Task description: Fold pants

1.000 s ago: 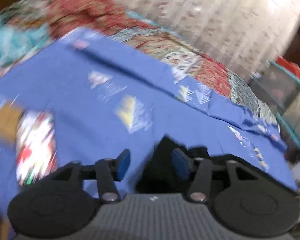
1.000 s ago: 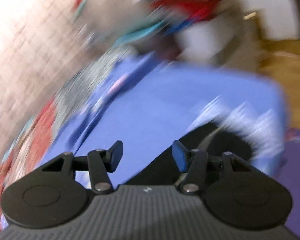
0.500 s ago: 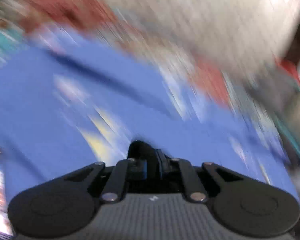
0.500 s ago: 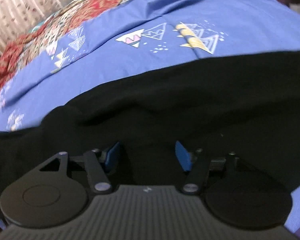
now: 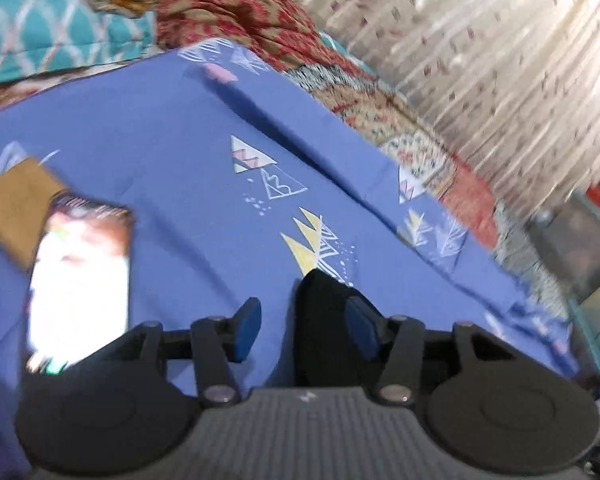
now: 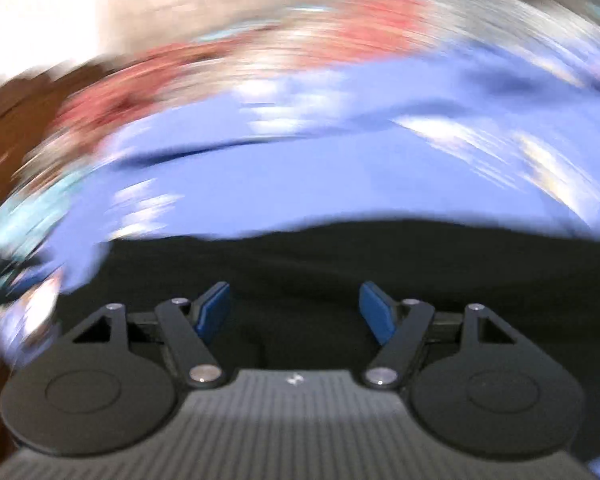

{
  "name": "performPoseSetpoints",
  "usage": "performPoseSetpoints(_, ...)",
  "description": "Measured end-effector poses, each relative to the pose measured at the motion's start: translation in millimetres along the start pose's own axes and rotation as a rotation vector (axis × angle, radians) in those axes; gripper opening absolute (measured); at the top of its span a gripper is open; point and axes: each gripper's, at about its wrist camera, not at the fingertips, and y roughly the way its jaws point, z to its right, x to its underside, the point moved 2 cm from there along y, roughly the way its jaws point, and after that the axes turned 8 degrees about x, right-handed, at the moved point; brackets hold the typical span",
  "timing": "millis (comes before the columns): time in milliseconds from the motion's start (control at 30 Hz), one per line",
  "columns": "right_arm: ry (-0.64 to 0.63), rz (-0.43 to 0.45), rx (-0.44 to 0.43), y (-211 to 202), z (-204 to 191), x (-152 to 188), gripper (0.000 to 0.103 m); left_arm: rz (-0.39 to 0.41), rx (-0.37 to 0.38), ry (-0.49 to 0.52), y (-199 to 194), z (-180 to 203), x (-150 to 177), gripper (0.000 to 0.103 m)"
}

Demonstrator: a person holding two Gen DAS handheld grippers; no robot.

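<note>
The black pants (image 6: 380,264) lie on a blue bedsheet (image 5: 180,184) printed with triangles. In the left wrist view only a rounded end of the pants (image 5: 320,320) shows, between and just past the fingers. My left gripper (image 5: 304,320) is open, with its right pad in front of that black cloth. In the blurred right wrist view the pants spread wide under and ahead of my right gripper (image 6: 296,308), which is open and just above the cloth.
A bright phone (image 5: 80,280) and a brown card (image 5: 16,208) lie on the sheet at the left. Patterned red and teal bedding (image 5: 228,12) is piled at the back. A curtain (image 5: 480,40) hangs behind the bed.
My left gripper was shut on the pants half a second ago and is now open. The right gripper stays open over the pants and is swinging fast, blurring its view.
</note>
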Motion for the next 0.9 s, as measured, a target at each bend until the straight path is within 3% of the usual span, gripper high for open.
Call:
performPoseSetpoints(133,-0.371,-0.007,-0.253,28,-125,-14,0.076,0.024,-0.003,-0.069,-29,-18,12,0.044)
performPoseSetpoints(267,-0.531,-0.106,-0.359,92,-219,-9,0.08,0.01,-0.009,-0.092,-41,-21,26,0.041)
performPoseSetpoints(300,-0.561,-0.143,-0.349,110,-232,-4,0.07,0.002,-0.006,-0.103,-42,-23,29,0.041)
performPoseSetpoints(333,-0.587,-0.189,-0.324,129,-242,1,0.049,-0.011,0.003,-0.111,-41,-23,32,0.041)
performPoseSetpoints(367,-0.572,-0.23,-0.304,144,-245,-1,0.013,-0.026,0.013,-0.111,-40,-22,35,0.041)
performPoseSetpoints(433,-0.277,-0.245,-0.371,148,-218,-28,0.013,-0.047,0.025,-0.097,-34,-18,39,0.041)
performPoseSetpoints(500,0.035,-0.199,-0.438,143,-172,-56,0.013,-0.081,0.041,-0.092,-20,-14,41,0.05)
performPoseSetpoints(567,0.177,-0.169,-0.425,138,-146,-72,0.013,-0.131,0.084,-0.115,4,-11,43,0.056)
performPoseSetpoints(667,0.252,-0.147,-0.38,128,-128,-81,0.013,-0.237,0.147,-0.174,51,-7,48,0.053)
performPoseSetpoints(733,0.267,-0.144,-0.371,124,-125,-83,0.013,-0.27,0.17,-0.189,74,-3,53,0.015)
performPoseSetpoints(800,0.272,-0.147,-0.382,121,-127,-82,0.013,-0.257,0.13,-0.192,77,-2,52,0.011)
performPoseSetpoints(900,0.206,-0.165,-0.448,119,-148,-82,0.013,-0.156,0.091,-0.171,34,-8,41,0.01)
